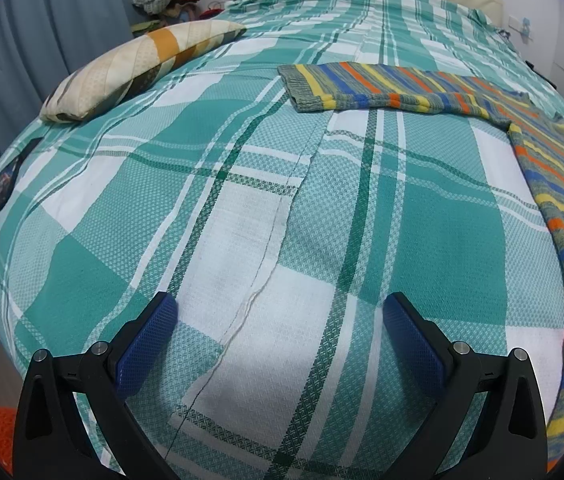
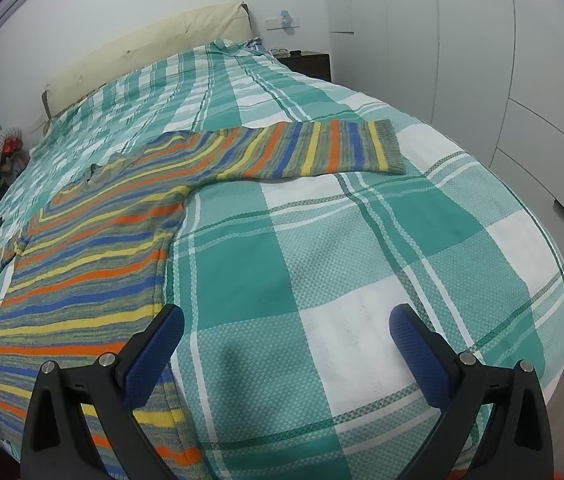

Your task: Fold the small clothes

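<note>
Where sweater [image 2: 93, 264] lies flat, pillow [image 1: 137, 64] apart

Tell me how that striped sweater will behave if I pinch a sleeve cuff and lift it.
The striped sweater looks like soft knit lying flat, so it will probably drape and sag rather than hold shape. Its long sleeve would likely trail and drag the body along. The textured checked bedspread may grip it slightly.
</note>
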The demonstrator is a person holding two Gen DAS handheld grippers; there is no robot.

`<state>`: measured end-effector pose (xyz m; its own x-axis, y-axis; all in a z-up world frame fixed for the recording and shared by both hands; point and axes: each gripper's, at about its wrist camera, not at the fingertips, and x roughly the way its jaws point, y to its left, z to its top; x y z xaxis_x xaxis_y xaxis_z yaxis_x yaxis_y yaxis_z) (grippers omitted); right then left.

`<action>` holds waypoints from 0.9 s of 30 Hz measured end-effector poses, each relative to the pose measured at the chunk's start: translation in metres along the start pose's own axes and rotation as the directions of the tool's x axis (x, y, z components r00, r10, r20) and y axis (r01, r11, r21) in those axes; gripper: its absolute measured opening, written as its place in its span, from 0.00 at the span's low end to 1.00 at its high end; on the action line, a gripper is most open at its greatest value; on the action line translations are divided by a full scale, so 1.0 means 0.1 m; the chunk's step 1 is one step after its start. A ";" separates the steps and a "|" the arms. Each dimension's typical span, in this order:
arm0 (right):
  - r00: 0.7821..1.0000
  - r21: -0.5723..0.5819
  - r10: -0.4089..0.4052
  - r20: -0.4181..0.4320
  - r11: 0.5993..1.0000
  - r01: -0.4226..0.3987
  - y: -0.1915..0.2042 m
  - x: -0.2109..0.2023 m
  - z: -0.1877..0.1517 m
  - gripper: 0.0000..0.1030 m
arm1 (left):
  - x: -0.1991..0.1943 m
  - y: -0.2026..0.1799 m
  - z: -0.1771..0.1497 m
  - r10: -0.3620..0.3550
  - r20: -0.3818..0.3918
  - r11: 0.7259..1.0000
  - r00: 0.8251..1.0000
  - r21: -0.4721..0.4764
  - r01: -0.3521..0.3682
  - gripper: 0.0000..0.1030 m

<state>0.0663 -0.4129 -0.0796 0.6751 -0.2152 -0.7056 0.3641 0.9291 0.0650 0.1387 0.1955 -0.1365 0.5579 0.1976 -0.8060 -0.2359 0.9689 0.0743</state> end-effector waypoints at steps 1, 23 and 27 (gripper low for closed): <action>1.000 -0.001 0.001 0.000 1.000 -0.001 0.00 0.01 0.01 0.98 | 0.00 0.00 0.00 0.000 0.000 1.000 1.000 0.000 0.000 1.00; 0.978 0.281 0.195 0.074 0.937 -0.208 -1.23 0.18 1.31 0.98 | 0.00 0.00 -0.01 0.014 0.023 1.000 1.000 0.000 -0.014 1.00; 0.964 0.412 0.264 0.030 0.876 -0.253 -1.63 0.64 1.64 0.92 | 0.00 0.00 -0.01 0.016 0.029 1.000 0.999 0.003 -0.016 1.00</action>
<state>0.1552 -0.6278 -0.0193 0.7665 0.0285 -0.6417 0.4124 0.7440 0.5257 0.1377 0.1954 -0.1371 0.5768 0.2174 -0.7874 -0.2425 0.9660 0.0891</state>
